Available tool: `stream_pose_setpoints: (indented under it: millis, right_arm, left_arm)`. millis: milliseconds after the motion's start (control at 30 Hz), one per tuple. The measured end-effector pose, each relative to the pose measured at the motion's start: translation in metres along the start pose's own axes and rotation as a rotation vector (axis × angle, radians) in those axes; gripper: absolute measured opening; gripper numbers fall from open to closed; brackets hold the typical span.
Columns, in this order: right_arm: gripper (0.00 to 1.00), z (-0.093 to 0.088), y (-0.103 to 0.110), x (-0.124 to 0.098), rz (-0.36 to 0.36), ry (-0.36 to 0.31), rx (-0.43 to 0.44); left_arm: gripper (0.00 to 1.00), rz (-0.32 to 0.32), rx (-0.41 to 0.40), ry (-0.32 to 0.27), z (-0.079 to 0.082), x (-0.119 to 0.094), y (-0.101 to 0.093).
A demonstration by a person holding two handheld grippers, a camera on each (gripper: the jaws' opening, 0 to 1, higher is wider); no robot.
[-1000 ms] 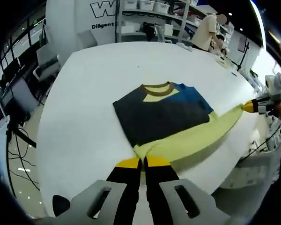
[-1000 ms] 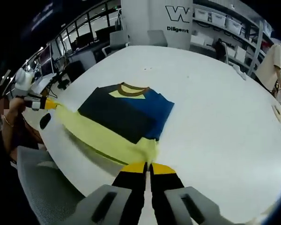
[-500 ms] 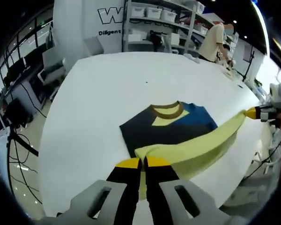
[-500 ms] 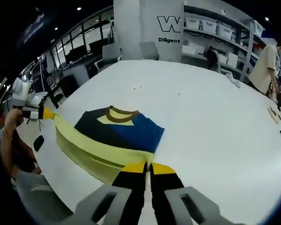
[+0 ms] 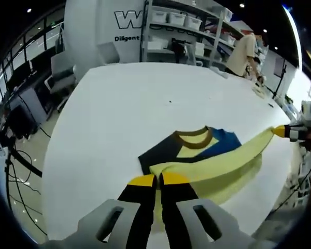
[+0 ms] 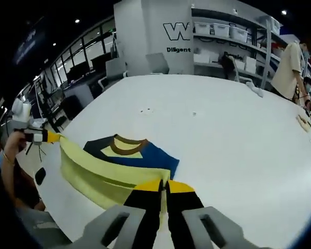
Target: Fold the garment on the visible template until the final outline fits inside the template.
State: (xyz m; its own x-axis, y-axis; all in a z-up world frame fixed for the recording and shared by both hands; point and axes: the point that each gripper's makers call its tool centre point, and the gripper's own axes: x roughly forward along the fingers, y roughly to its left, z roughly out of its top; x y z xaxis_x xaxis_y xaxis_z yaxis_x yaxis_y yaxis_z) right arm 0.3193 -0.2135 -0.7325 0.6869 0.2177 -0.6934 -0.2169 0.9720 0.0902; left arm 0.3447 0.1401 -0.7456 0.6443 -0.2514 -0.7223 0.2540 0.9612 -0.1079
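Note:
A garment with a dark panel, a blue panel, a brown collar and a pale yellow lower part [image 5: 197,155] [image 6: 127,155] lies partly folded on the white table [image 5: 119,104] [image 6: 238,135]. Its yellow hem is lifted off the table and stretched between both grippers. My left gripper [image 5: 158,180] is shut on one hem corner, and it appears at the left of the right gripper view [image 6: 49,137]. My right gripper [image 6: 163,185] is shut on the other corner, and it shows at the right of the left gripper view [image 5: 280,131]. No template outline is visible.
Shelving with bins [image 5: 181,26] [image 6: 233,36] and a white pillar with lettering [image 6: 166,36] stand behind the table. A person [image 5: 243,49] [image 6: 290,62] works at the far side. Chairs and desks [image 5: 62,67] flank the left edge. Small items [image 6: 303,122] lie far right.
Both grippers have raised the yellow hem and carried it toward the collar, so the yellow band now covers more of the dark and blue panels. Both cameras moved forward and up.

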Motion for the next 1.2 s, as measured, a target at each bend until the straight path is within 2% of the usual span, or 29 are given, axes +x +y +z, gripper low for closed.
stream_pose_setpoints:
  millis: [200,400,767,867,933,1200]
  right_arm:
    - [0.0,0.009,-0.005,0.016,-0.009,0.008,-0.018]
    - [0.0,0.014,-0.013,0.04,-0.016,0.033,-0.021]
    - [0.0,0.007,-0.017,0.091,-0.019,0.087,0.003]
    - [0.0,0.006,-0.02,0.1,-0.022,0.098,0.006]
    - [0.0,0.004,-0.021,0.108,-0.025,0.109,0.015]
    - [0.0,-0.005,-0.027,0.126,-0.03,0.132,-0.001]
  left_arm:
    - [0.01,0.011,-0.014,-0.004,0.012,0.016,0.006]
    - [0.01,0.017,-0.027,0.026,0.02,0.043,0.014]
    - [0.01,0.011,-0.065,0.12,0.002,0.098,0.027]
    - [0.01,0.006,-0.073,0.146,-0.008,0.099,0.024]
    - [0.02,0.004,-0.074,0.154,-0.013,0.109,0.026]
    - [0.02,0.005,-0.105,0.159,-0.013,0.121,0.032]
